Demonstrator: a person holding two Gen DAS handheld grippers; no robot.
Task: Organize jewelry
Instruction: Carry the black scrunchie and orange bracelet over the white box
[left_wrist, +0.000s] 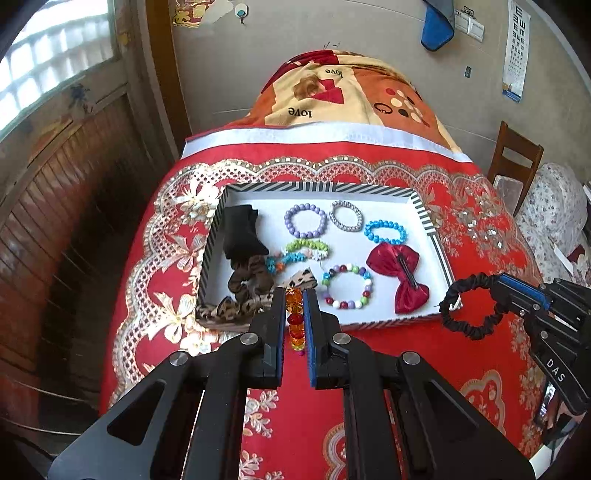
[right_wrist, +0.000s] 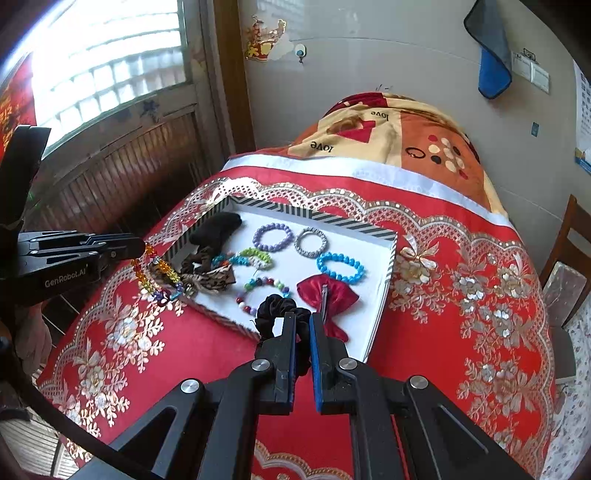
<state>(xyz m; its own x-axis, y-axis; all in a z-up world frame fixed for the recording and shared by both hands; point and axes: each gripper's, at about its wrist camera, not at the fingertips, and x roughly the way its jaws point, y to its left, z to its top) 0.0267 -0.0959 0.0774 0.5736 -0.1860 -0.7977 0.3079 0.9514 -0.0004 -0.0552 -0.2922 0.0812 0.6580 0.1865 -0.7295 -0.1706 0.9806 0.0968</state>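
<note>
Jewelry lies in a white tray with a striped rim (left_wrist: 421, 206) on the surface, which wears a red floral cloth (left_wrist: 147, 266). At the tray's 9 o'clock side sit a black pouch (left_wrist: 240, 230) and leopard-print scrunchies (left_wrist: 251, 277). Toward 12 o'clock lie a purple bead bracelet (left_wrist: 306, 221) and a silver chain bracelet (left_wrist: 346, 216); a blue bead bracelet (left_wrist: 385, 232) is at 2 o'clock. A multicoloured bead bracelet (left_wrist: 347, 286) and a red satin bow clip (left_wrist: 400, 275) sit near 6 o'clock. The left hand-held gripper (left_wrist: 294, 301) is clamped narrow on an orange-and-red crystal bead bracelet (left_wrist: 294, 321) at the tray's near rim. The right hand-held gripper (right_wrist: 303, 325) pinches a black scrunchie (right_wrist: 275, 308) over the tray's near right corner.
</note>
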